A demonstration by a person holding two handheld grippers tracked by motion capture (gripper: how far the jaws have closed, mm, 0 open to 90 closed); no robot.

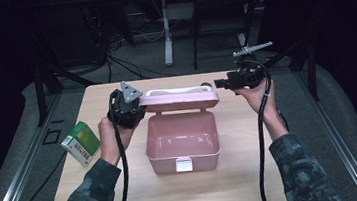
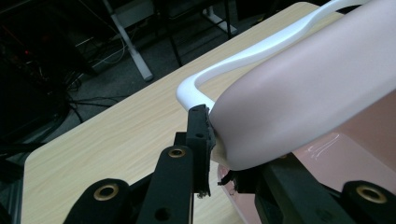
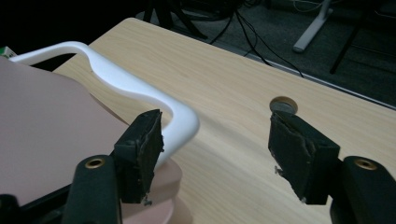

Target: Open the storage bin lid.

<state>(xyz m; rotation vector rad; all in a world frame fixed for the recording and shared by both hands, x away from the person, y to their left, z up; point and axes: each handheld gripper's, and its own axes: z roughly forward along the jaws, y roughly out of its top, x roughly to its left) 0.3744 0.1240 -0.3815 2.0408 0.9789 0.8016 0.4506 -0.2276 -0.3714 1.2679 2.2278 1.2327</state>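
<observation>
A pink box (image 1: 182,140) stands open in the middle of the wooden table (image 1: 235,180), its inside bare. Its lid (image 1: 179,101) is tipped back, with a white handle (image 1: 175,90) along the far side. My left gripper (image 1: 141,106) is shut on the lid's left edge; in the left gripper view the jaws (image 2: 215,144) pinch the rounded pink lid (image 2: 303,93) just under the handle (image 2: 252,56). My right gripper (image 1: 218,83) hangs open off the lid's right end. Its jaws (image 3: 215,123) stand wide with bare table between them, the left one close beside the handle's corner (image 3: 182,119).
A green and white carton (image 1: 80,142) lies at the table's left edge. A round cable hole (image 3: 283,105) sits in the tabletop just past my right gripper. Beyond the table's far edge are dark floor, cables and a white desk leg (image 1: 166,31).
</observation>
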